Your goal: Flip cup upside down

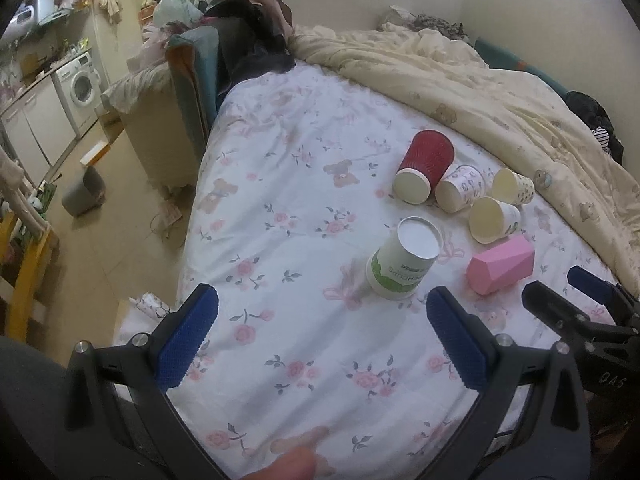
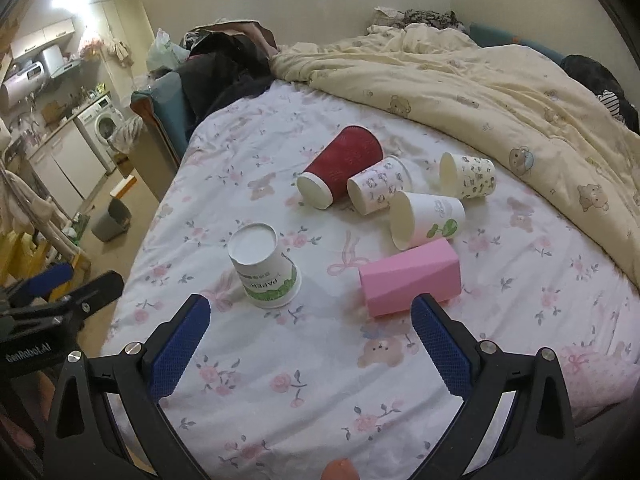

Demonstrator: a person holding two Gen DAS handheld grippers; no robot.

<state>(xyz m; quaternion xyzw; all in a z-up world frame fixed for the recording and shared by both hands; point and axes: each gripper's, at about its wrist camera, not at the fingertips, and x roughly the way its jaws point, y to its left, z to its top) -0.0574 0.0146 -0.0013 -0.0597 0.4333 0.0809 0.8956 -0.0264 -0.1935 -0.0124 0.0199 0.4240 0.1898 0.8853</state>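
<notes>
A white and green paper cup (image 1: pixel 403 263) stands upside down on the floral bed sheet (image 1: pixel 280 184); it also shows in the right wrist view (image 2: pixel 264 266). A pink faceted cup (image 1: pixel 501 265) (image 2: pixel 410 277) lies on its side to its right. Behind them a red ribbed cup (image 1: pixel 425 167) (image 2: pixel 340 168) and three patterned white cups (image 1: pixel 460 188) (image 2: pixel 426 220) lie on their sides. My left gripper (image 1: pixel 322 304) is open and empty, just in front of the white and green cup. My right gripper (image 2: pixel 310 312) is open and empty, in front of the upside-down cup and the pink cup.
A cream quilt (image 1: pixel 500 92) is bunched along the bed's far and right side. Dark clothes (image 1: pixel 252 36) are piled at the bed's far left corner. The bed's left edge drops to a floor with a grey bin (image 1: pixel 82 196) and a washing machine (image 1: pixel 80 88).
</notes>
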